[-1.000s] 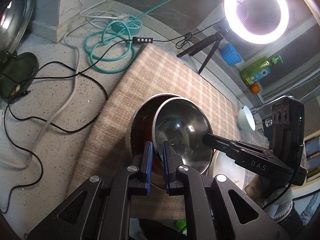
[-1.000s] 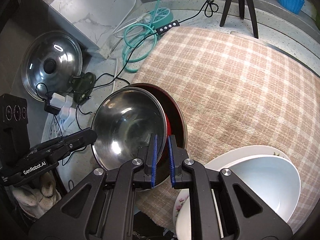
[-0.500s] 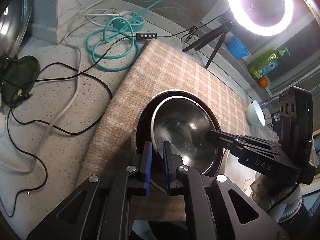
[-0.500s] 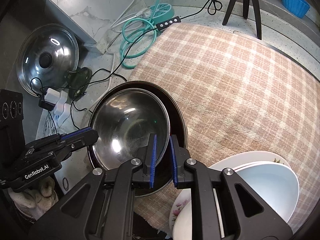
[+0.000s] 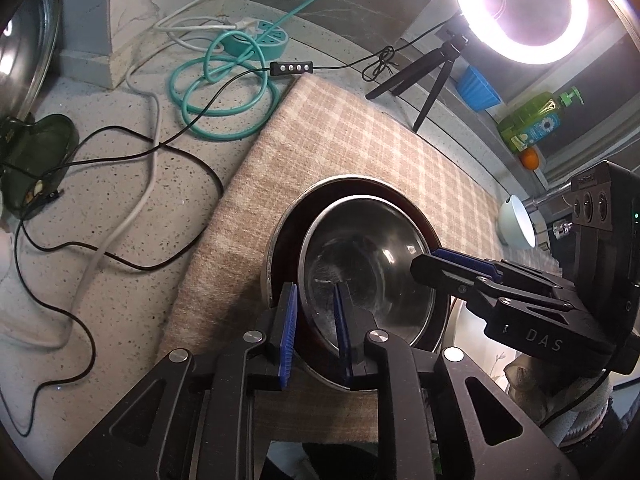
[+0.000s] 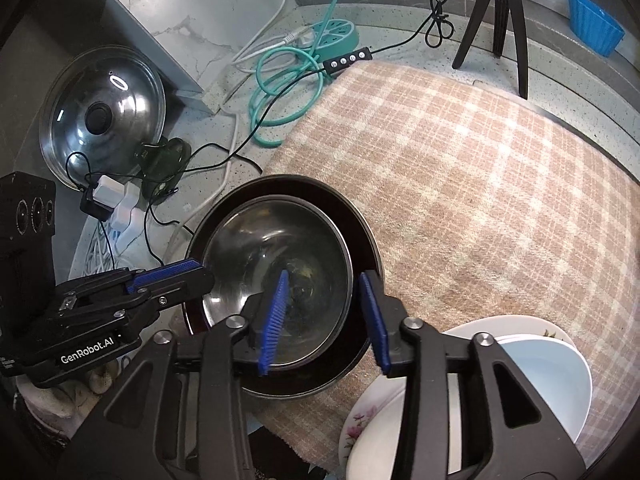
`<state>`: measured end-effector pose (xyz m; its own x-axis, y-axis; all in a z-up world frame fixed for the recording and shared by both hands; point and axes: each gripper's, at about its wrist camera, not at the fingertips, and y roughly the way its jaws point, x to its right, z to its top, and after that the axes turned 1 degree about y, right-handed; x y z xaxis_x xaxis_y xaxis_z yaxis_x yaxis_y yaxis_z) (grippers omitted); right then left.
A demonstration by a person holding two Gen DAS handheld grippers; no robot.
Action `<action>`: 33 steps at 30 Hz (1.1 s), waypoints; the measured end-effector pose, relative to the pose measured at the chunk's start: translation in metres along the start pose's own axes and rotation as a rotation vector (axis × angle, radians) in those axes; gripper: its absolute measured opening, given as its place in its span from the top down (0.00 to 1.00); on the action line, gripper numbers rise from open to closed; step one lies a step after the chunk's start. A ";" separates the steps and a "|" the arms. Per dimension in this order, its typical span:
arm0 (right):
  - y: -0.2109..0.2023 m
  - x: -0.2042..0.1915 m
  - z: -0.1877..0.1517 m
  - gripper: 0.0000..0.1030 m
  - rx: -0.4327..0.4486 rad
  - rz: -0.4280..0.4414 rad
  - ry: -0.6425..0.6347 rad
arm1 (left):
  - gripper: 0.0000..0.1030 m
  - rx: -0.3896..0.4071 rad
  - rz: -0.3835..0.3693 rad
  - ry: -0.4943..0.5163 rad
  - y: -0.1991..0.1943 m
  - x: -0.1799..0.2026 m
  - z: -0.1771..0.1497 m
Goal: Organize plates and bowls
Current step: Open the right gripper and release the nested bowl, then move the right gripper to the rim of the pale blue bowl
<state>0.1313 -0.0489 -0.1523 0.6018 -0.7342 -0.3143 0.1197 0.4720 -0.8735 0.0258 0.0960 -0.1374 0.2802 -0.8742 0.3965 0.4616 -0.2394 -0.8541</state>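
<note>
A steel bowl [image 5: 368, 256] [image 6: 280, 264] sits nested inside a larger dark red bowl [image 5: 288, 236] [image 6: 360, 232] on the plaid mat [image 5: 352, 140] [image 6: 480, 160]. My left gripper [image 5: 314, 328] is open, its blue pads straddling the steel bowl's near rim without pinching it. My right gripper [image 6: 324, 320] is open wide, its pads straddling the far side of both rims. Each gripper shows in the other's view: the right one [image 5: 436, 264], the left one [image 6: 192, 276].
A white bowl on a flowered plate [image 6: 532, 380] sits at the mat's near right corner. Cables [image 5: 120, 200], a teal power strip [image 5: 260, 40], a glass lid [image 6: 100, 112], a ring light on a tripod [image 5: 520, 12] and a small pale bowl [image 5: 516, 228] surround the mat.
The steel bowl came down from a tilt and settled flat inside the red bowl. Both grippers opened and let go of its rim.
</note>
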 end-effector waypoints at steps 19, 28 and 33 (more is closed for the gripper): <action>-0.054 0.016 -0.011 0.37 0.117 0.043 0.049 | 0.73 0.082 -0.032 0.052 -0.025 0.026 0.009; -0.103 0.059 -0.031 0.20 0.190 0.010 0.116 | 0.51 0.080 -0.071 0.102 -0.020 0.059 0.016; -0.128 0.094 -0.045 0.20 0.223 -0.037 0.172 | 0.51 0.057 -0.089 0.125 -0.011 0.078 0.018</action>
<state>0.1374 -0.2004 -0.0870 0.4535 -0.8158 -0.3588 0.3215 0.5252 -0.7879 0.0576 0.0378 -0.0911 0.1302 -0.8972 0.4219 0.5280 -0.2974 -0.7955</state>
